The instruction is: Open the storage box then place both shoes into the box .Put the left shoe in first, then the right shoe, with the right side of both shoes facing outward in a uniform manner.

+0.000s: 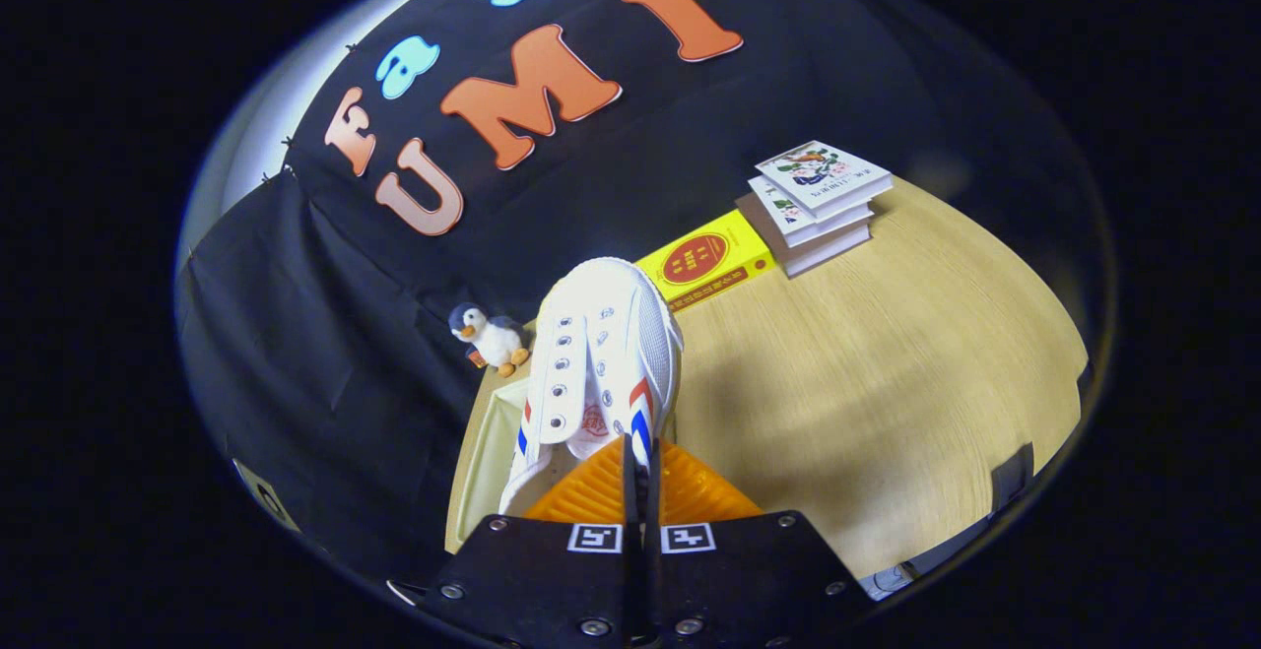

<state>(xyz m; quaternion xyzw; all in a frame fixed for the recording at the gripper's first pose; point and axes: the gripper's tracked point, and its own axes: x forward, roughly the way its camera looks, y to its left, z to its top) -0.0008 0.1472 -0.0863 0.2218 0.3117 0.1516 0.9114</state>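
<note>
A white canvas shoe point(601, 363) with red and blue side stripes hangs just ahead of my fingers, toe pointing away, lifted above the table. My gripper point(638, 477) is shut on the shoe's heel collar, the two fingers pressed close together on it. Below and beside the shoe lies a pale cream box part point(485, 462), seen at the table's near corner. Whether it is the box body or its lid I cannot tell. The other shoe is hidden.
A small penguin plush point(490, 336) sits at the table's back edge by the black cloth wall. A yellow book point(711, 260) lies beyond the shoe. A stack of books point(816, 204) stands further along. Bare wooden tabletop point(887, 383) spreads beside the shoe.
</note>
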